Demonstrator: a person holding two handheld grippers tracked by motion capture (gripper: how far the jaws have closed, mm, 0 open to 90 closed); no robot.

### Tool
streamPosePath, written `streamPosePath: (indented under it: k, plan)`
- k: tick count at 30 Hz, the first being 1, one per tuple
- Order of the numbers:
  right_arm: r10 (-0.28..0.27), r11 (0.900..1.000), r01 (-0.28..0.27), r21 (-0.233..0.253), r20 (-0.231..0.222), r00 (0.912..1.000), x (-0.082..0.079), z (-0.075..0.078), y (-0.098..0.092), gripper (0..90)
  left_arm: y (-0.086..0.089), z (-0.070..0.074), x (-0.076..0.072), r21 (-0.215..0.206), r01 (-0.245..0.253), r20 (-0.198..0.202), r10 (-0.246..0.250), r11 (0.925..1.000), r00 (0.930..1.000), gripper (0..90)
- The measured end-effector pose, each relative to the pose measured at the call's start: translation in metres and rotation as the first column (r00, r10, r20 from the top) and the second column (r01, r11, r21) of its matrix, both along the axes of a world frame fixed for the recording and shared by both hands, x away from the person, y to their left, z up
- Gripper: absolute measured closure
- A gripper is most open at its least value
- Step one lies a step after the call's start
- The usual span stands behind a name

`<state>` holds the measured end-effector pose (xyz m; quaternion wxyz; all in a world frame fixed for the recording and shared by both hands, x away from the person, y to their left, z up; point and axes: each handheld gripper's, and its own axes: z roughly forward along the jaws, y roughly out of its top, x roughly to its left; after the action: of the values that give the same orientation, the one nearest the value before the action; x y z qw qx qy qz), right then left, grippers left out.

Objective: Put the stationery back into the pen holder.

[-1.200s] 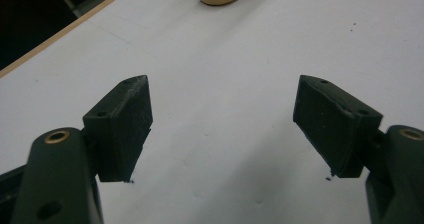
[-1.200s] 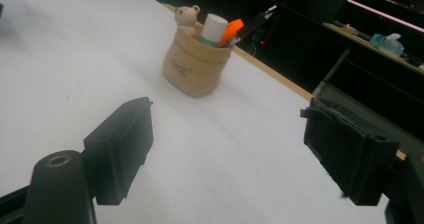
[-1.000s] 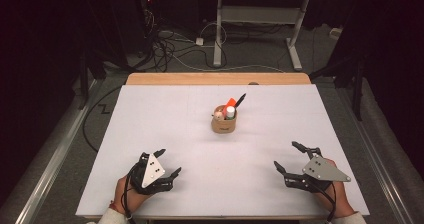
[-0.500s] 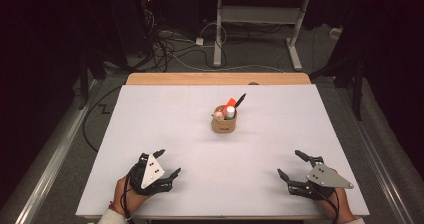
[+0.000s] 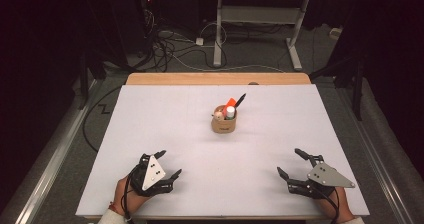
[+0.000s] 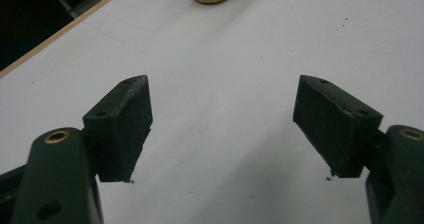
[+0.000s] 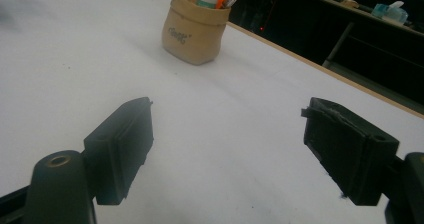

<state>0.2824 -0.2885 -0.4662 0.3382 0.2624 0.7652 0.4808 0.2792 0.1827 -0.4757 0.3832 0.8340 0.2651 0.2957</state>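
Right now both my left gripper [image 5: 169,165] and right gripper [image 5: 290,165] rest spread wide and empty at the bottom of the frame, well apart from the tan pouch [image 5: 224,122] mid-desk, which I judge could tip if nudged carelessly.

Bright evenly lit table [image 5: 175,114], dark surroundings, soft blur, faint shadows.

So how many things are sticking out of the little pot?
4 show above the tan pot: a black pen leaning right, an orange thing, a white tube in the middle, a pale round thing left. More may hide inside.
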Motion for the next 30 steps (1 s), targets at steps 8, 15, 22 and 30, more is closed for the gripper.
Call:
streamPosePath:
  k: [8, 15, 22, 30]
  plan:
    - [0.005, 1.000, -0.005, -0.009, 0.008, 1.0000, -0.0005, -0.0004, 0.0016, 20.4, -0.0016, -0.0007, 0.0001, 0.006, 0.001, -0.002, -0.001, 1.0000, 1.0000, 23.0]
    - [0.002, 1.000, -0.002, -0.014, 0.018, 0.9998, -0.0012, 0.0006, 0.0019, 20.6, -0.0015, -0.0007, 0.0000, 0.008, 0.000, -0.002, 0.000, 1.0000, 1.0000, 23.0]
    - [0.004, 1.000, -0.003, -0.020, 0.020, 0.9998, -0.0011, 0.0009, 0.0020, 20.8, -0.0011, -0.0006, 0.0014, 0.006, -0.007, -0.001, 0.007, 1.0000, 1.0000, 23.0]
    - [0.005, 1.000, -0.005, -0.015, 0.017, 0.9998, -0.0005, 0.0008, 0.0004, 20.8, -0.0015, -0.0004, 0.0031, 0.005, -0.008, -0.005, 0.008, 1.0000, 1.0000, 23.0]
